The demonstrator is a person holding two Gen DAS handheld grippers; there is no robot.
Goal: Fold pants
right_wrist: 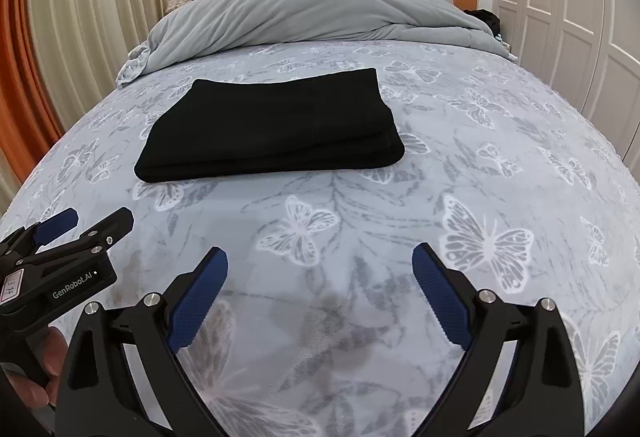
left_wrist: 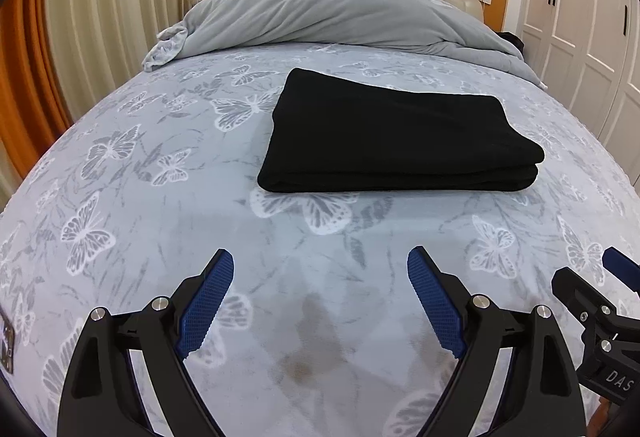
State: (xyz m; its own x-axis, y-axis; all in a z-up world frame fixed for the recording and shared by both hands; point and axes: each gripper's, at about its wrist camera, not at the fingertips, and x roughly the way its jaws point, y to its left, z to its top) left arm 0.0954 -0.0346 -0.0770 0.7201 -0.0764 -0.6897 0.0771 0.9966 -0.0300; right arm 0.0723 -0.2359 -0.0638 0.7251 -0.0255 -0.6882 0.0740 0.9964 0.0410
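Left gripper [left_wrist: 320,257], jaws spread apart and holding nothing, above the bedspread [left_wrist: 132,173], well short of the pants. Centre: black pants [left_wrist: 396,141], folded into a flat rectangle, lying on the bedspread short of the grey duvet [left_wrist: 320,13]. Right gripper [right_wrist: 320,257], jaws likewise spread, empty, beside the left one.
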